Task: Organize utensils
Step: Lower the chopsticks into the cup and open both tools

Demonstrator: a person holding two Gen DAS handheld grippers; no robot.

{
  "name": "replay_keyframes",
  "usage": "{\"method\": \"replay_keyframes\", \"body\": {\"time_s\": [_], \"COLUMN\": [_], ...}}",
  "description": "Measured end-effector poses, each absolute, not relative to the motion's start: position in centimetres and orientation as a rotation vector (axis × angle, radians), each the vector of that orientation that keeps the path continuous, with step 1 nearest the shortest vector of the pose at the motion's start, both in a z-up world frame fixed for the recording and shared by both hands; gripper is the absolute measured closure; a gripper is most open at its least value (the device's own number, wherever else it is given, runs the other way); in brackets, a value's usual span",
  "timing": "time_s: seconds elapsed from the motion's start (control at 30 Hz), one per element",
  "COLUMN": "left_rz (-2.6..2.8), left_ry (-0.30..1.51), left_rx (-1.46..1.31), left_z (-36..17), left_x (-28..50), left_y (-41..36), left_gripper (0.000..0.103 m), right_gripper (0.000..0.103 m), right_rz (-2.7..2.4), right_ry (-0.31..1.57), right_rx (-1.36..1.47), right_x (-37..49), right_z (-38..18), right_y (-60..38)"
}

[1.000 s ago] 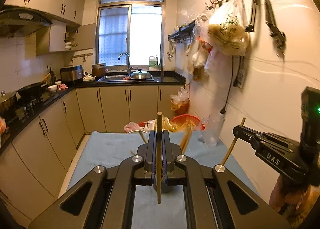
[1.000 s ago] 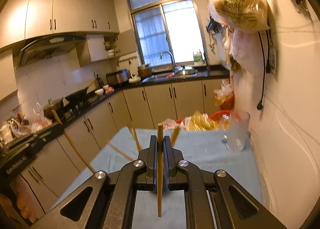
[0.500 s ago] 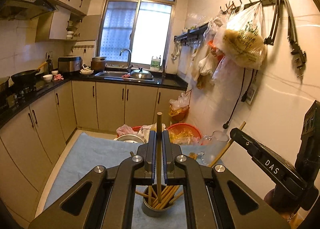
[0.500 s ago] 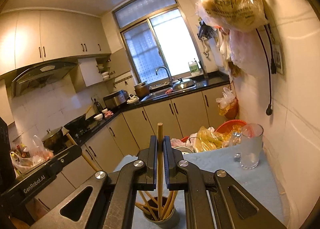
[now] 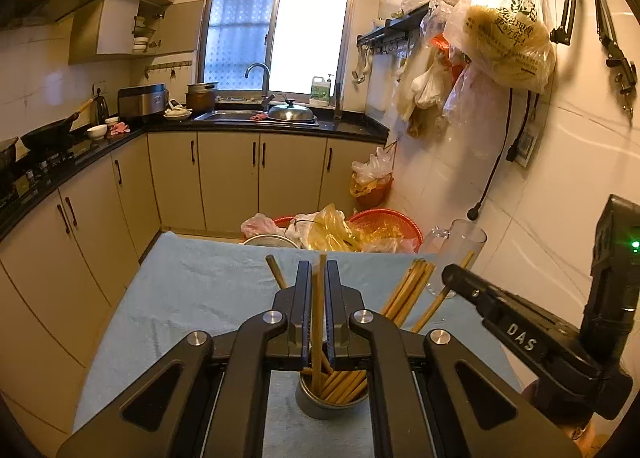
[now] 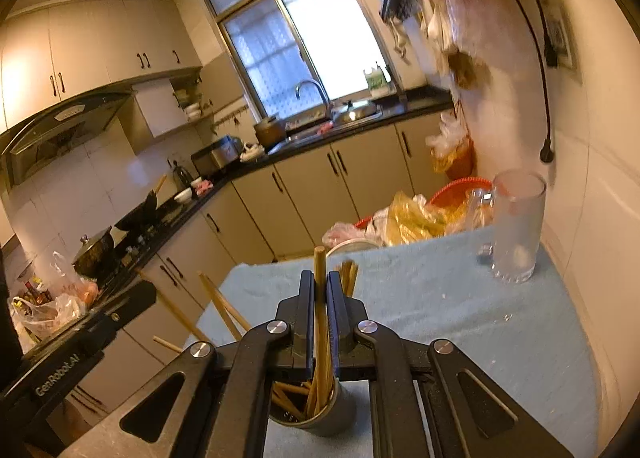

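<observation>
As we look along the left gripper (image 5: 318,306), it is clamped on an upright chopstick (image 5: 319,318) right above the cup (image 5: 332,404). In the right view, our right gripper (image 6: 321,308) pinches another chopstick (image 6: 320,298), tip inside the cup (image 6: 320,414).

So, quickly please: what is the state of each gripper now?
Left gripper: closed on one chopstick, above the cup.
Right gripper: closed on another chopstick, above the same cup.
</observation>
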State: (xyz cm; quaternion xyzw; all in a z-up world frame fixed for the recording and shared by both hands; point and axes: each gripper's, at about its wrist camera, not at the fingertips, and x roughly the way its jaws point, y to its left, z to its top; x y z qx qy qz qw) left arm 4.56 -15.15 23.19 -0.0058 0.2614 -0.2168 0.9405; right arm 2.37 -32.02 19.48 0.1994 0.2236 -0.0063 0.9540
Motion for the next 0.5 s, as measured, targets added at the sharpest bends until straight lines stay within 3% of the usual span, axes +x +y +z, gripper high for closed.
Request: {"method": "replay_keyframes", "body": {"time_s": [0.03,0.1,0.13,0.23,0.5], "left_rz": [-0.446,-0.443,-0.439,-0.434,-0.423], "left_ry": [0.536,0.538,0.534,0.528,0.509], "left_rx": [-0.010,-0.016,-0.019,-0.020,-0.020], "left_z": [23.1,23.0,23.0,23.2,23.8], "left_x": [4.5,4.2,4.1,3.5,1.0], "left_y": [-15.2,-15.0,-14.9,-14.5,-13.3], "left_gripper": [0.092,0.074,0.071,0.070,0.062], "right_gripper": [0.096,0.094,0.089,0.074,0.064], "right_rz": [-0.010,-0.005,-0.007,-0.013,-0.025], "right_ry": [0.459,0.478,0.481,0.475,0.456], "right_rx": [0.413,0.423,0.423,0.422,0.412], "right_x": [2.5,2.8,2.8,2.7,0.9], "right_z": [19.2,18.7,18.5,18.6,19.6], "right_y": [-32.1,-32.1,-32.1,-32.3,-32.3]}}
